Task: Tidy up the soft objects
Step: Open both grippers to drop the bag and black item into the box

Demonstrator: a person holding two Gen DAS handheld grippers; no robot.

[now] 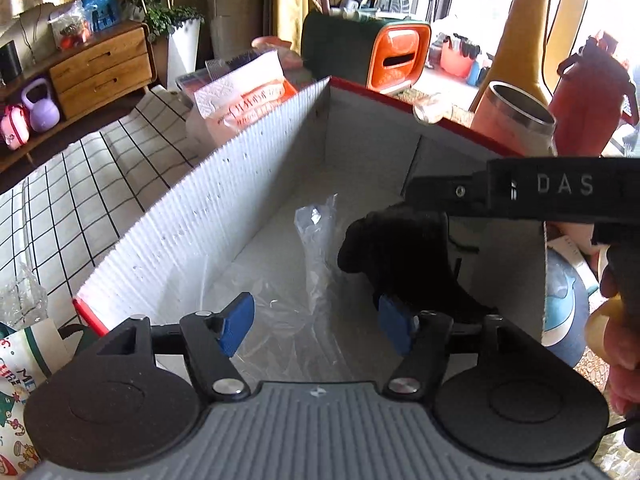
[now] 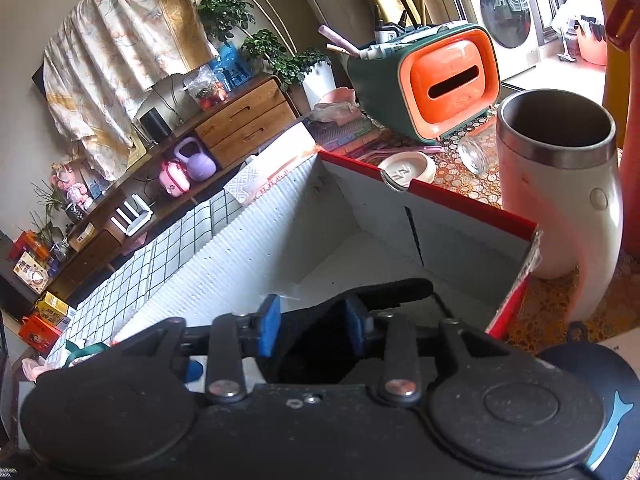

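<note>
Home living room: sideboard (image 2: 244,120), houseplants (image 2: 224,12), washing machine (image 2: 504,12).

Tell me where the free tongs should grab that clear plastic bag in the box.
Grip the clear plastic bag at its upright, bunched top, coming straight down between the box wall and the black cloth. The rest lies flat on the floor, giving open tongs little to pinch.

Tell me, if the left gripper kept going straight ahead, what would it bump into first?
Probably the clear plastic bag lying on the floor of the red-rimmed box. The left gripper is open and points down into the box, with the bag between its fingers' line. Depth is hard to judge; the black soft thing sits just right.
</note>
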